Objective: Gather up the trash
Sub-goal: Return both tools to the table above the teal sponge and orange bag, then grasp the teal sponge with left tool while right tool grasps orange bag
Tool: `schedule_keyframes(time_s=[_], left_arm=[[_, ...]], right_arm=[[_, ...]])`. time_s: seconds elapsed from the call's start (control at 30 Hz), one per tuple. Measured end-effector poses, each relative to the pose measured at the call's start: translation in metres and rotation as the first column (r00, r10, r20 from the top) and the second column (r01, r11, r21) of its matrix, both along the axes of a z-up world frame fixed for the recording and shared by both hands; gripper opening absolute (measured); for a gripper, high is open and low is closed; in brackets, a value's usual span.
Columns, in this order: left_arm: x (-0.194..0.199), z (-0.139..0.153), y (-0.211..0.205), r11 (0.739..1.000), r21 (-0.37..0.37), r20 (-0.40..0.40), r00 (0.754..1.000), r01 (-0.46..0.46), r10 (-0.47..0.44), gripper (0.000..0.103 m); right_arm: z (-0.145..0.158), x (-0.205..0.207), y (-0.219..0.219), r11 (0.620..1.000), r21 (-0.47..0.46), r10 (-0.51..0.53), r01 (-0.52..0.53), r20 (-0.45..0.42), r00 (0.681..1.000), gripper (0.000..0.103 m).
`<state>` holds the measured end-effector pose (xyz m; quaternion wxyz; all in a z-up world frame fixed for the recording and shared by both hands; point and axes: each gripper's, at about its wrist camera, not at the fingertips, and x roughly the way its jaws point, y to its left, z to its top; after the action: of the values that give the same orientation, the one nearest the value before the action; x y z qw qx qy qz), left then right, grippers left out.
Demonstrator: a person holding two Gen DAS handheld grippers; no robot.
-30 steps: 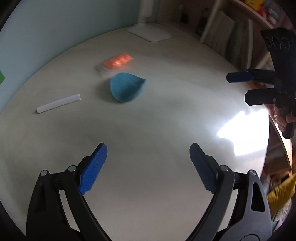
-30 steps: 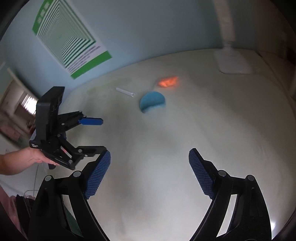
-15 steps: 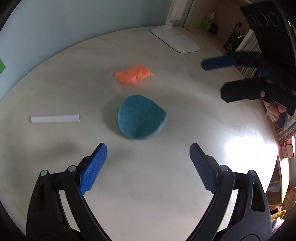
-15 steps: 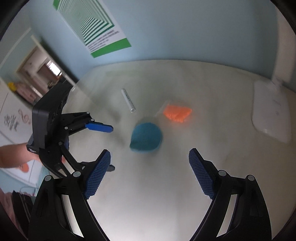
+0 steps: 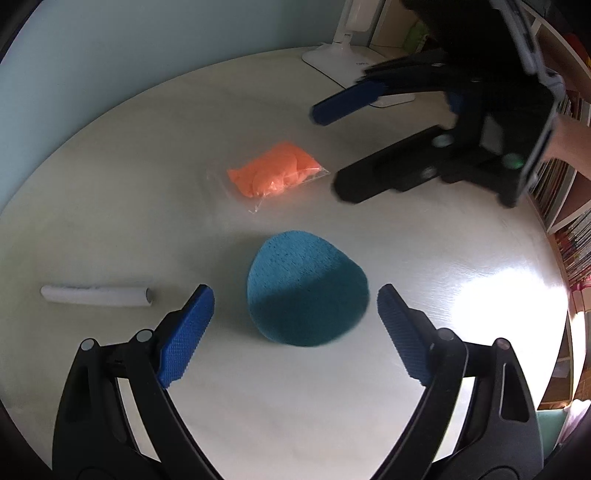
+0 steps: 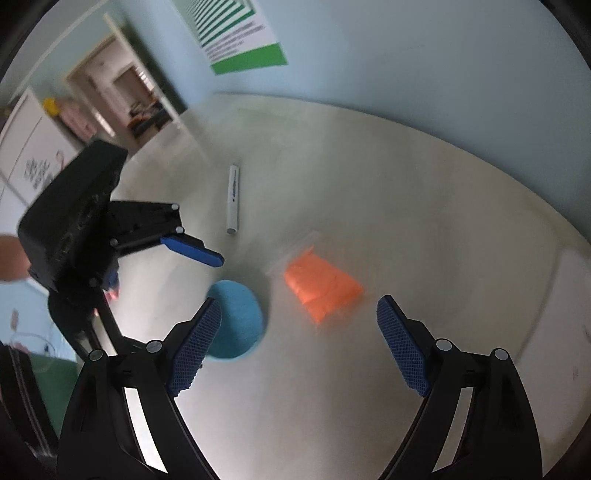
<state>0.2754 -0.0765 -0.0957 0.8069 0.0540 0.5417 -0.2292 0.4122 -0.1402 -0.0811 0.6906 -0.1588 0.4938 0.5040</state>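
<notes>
Your left wrist camera looks steeply down at the round table [image 5: 110,184] from close above, facing the lamp base [image 5: 347,62] at the far rim, with the blue pad [image 5: 306,288] just ahead of its lens. Your right wrist camera sits across from it, beside the same blue pad [image 6: 236,317], and faces the green striped poster [image 6: 240,33] on the wall. Both views share the pad, the orange packet [image 5: 275,171] [image 6: 321,286] and the white tube [image 5: 96,295] [image 6: 233,199], and each catches the other's gripper.

Left tongs [image 5: 295,314] agape, right tongs [image 6: 299,328] too (empty)
</notes>
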Motion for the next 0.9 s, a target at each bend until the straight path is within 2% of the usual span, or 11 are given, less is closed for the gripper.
schedule_keyframes(time_s=[0.1, 0.17, 0.37, 0.43, 0.63, 0.67, 0.9], left_arm=[[0.003, -0.006, 0.001, 1.0, 0.012, 0.003, 1.0, 0.025, -0.025, 0.085], [0.003, -0.007, 0.001, 0.998, 0.024, 0.027, 0.998, 0.05, -0.051, 0.081], [0.006, -0.007, 0.002, 0.993, 0.046, 0.074, 0.991, 0.107, -0.11, 0.072], [0.008, -0.007, 0.003, 0.992, 0.05, 0.088, 0.989, 0.114, -0.118, 0.066], [0.008, -0.006, 0.009, 0.992, 0.034, 0.118, 0.985, 0.124, -0.127, 0.065], [-0.004, -0.004, 0.013, 0.991, 0.03, 0.122, 0.984, 0.127, -0.13, 0.065], [-0.005, 0.0, 0.019, 0.994, 0.015, 0.117, 0.987, 0.113, -0.114, 0.064]], right_arm=[[-0.009, 0.003, 0.011, 0.998, -0.018, 0.064, -0.063, 0.024, 0.998, 0.084], [-0.013, 0.004, 0.016, 0.995, -0.035, 0.095, -0.093, 0.06, 0.994, 0.082], [-0.024, 0.007, 0.025, 0.983, -0.065, 0.179, -0.172, 0.108, 0.978, 0.068], [-0.025, 0.009, 0.026, 0.981, -0.058, 0.189, -0.183, 0.12, 0.975, 0.063], [-0.027, 0.008, 0.024, 0.975, -0.053, 0.221, -0.215, 0.152, 0.963, 0.04], [-0.027, 0.008, 0.023, 0.974, -0.053, 0.224, -0.218, 0.155, 0.962, 0.038], [-0.018, 0.002, 0.011, 0.979, -0.041, 0.205, -0.201, 0.145, 0.968, 0.038]])
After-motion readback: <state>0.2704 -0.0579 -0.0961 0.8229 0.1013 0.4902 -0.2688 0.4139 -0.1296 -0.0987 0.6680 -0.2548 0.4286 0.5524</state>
